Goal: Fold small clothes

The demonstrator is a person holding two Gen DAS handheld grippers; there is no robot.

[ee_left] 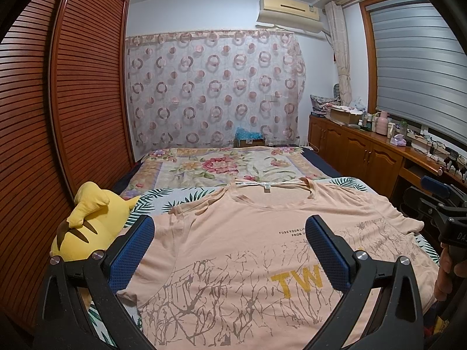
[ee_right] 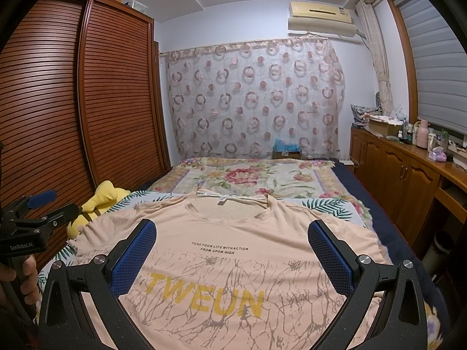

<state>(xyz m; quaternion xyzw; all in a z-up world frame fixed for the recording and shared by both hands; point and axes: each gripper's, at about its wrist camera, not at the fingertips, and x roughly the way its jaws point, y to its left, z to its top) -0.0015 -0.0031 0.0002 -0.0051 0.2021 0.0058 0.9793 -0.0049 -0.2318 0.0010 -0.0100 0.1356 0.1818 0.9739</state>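
A peach cotton T-shirt with yellow lettering [ee_right: 221,280] lies flat, front up, on the leaf-print sheet [ee_right: 329,204] of the bed. The left gripper [ee_left: 230,250] and right gripper [ee_right: 232,250] hover over it, jaws spread wide, holding nothing. A yellow plush toy [ee_left: 87,227] sits beside the shirt's sleeve.

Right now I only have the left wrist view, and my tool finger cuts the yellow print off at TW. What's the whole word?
Observer: The right wrist view shows the peach T-shirt print in full: TWEUN.
Operator: And the small black text above it?
Observer: FUSE YOUR LIFE WITH ACTION, then FROM UPON HIGH.
Operator: Right tool state? I only see its side.
Observer: The right tool is open, with nothing between its fingers.
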